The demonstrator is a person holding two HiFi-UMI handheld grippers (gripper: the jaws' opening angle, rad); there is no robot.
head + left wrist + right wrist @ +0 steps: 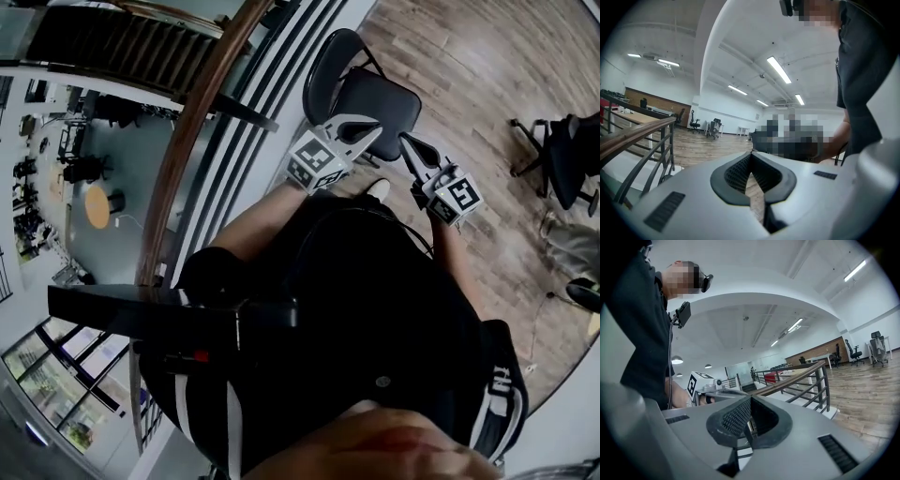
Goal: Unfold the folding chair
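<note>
A black folding chair (373, 98) with a padded seat and a rounded back on a thin dark frame stands on the brown wooden plank floor (469, 56), straight ahead of the person (375, 309) in black clothes. From the head view its seat faces up and the back rises at the far side.

The left gripper (370, 134), white with dark ribbed pads, is held out in front of the body, and its tip lies over the near edge of the seat as seen from above; whether it touches the seat cannot be told. Its jaws are pressed together with nothing between them, as the left gripper view (751, 157) shows, only floor behind the slit.

The right gripper (409, 145) is held just beside it, tip near the seat's near right corner, jaws likewise closed on nothing (749, 400). Its own view looks across to the left gripper's marker cube (697, 382) and along the railing.

A white shoe (378, 190) shows between the two grippers, below the seat. The dark metal railing with a brown wooden handrail (192, 131) runs along the person's left. A black wheeled office chair (562, 155) stands well apart on the right
</note>
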